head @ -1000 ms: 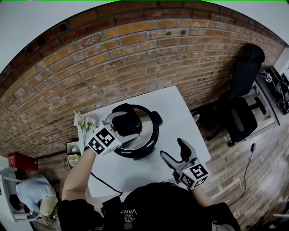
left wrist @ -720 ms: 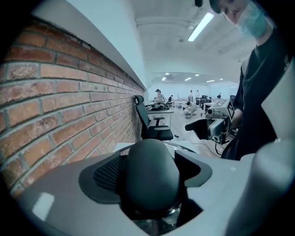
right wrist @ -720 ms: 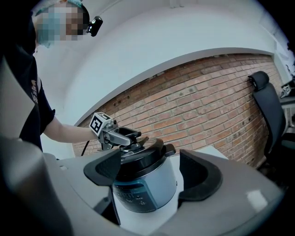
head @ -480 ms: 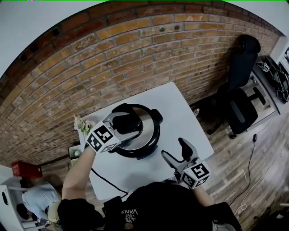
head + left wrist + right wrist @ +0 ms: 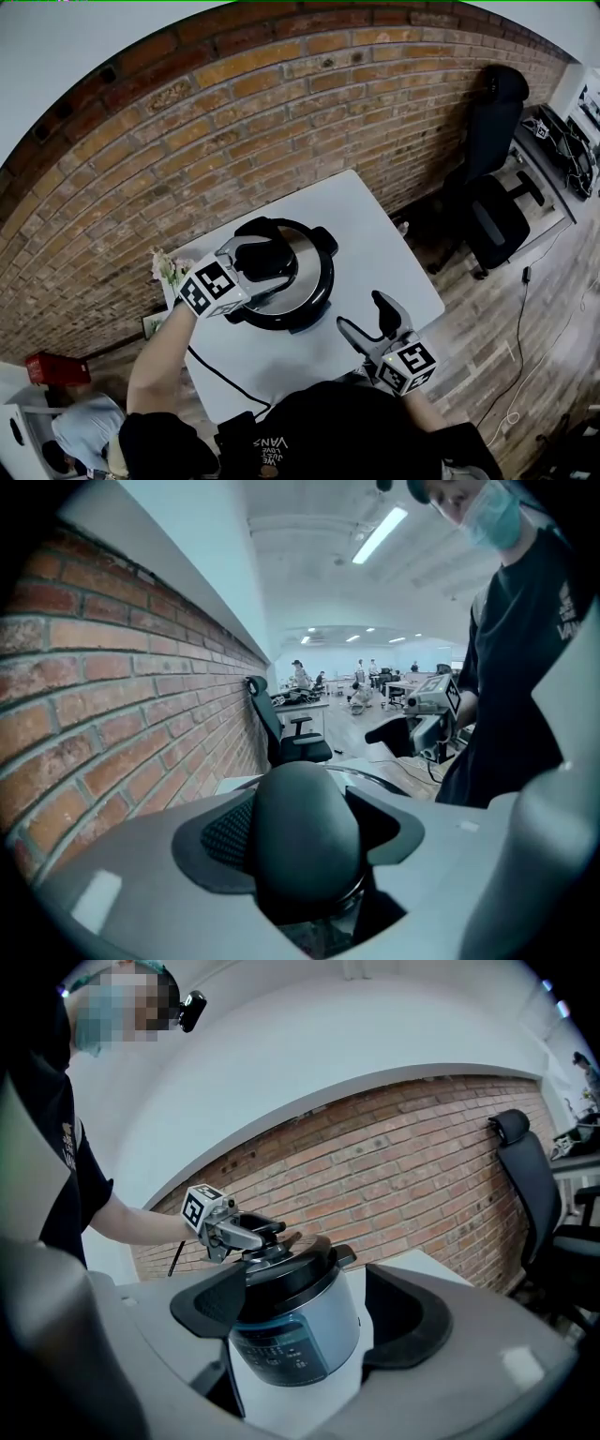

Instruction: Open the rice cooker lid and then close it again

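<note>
**LEFT GRIPPER ON KNOB, LID DOWN**

A brick wall [image 5: 234, 122] backs the white bench [image 5: 394, 272]. The cooker [image 5: 314, 295] stands at the bench's centre with its lid [image 5: 305, 262] seated. The left gripper [image 5: 258, 262] has just been closing its jaws and now clamps the knob [image 5: 305, 836], so lifting can likely begin. The right gripper [image 5: 361, 314] hovers apart from the cooker, jaws spread and empty. Count: one cooker, one lid, two grippers.

Your left gripper [image 5: 258, 262] reaches forward, tilted down. Its jaws have just been closing, and the lid knob [image 5: 305, 836] sits between its fingers, pads touching. Your right gripper [image 5: 364, 317] hovers near level, jaws apart, empty.
</note>
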Demonstrator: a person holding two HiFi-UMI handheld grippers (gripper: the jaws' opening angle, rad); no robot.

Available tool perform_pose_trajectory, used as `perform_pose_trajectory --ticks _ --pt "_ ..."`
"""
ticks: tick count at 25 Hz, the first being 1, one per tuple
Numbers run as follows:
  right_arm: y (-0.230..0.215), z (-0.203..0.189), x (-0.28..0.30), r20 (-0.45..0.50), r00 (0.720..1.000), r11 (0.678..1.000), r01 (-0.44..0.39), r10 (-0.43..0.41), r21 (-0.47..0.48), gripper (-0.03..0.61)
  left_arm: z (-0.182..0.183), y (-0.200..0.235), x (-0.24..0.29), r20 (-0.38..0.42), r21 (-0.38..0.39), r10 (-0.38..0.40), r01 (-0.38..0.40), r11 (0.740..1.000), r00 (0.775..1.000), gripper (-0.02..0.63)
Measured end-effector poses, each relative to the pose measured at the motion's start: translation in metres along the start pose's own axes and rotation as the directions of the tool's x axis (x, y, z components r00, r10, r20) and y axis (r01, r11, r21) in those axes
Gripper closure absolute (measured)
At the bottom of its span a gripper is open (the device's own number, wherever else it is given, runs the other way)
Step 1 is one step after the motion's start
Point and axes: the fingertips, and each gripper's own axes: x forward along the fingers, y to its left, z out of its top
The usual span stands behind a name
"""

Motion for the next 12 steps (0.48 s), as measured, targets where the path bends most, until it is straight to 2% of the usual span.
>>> perform_pose_trajectory --ticks 6,12 --pt "0.002 -0.001 -0.01 -0.005 0.998 0.998 0.06 -0.06 0.002 0.189 0.0 -0.005 0.001 0.017 0.092 -0.151 0.149 0.985 0.988 0.311" --pt "0.007 -0.011 -0.021 0.005 0.992 0.991 0.129 -0.13 0.016 0.189 0.0 -0.01 0.0 0.017 0.181 -0.289 0.282 0.942 0.957 0.311"
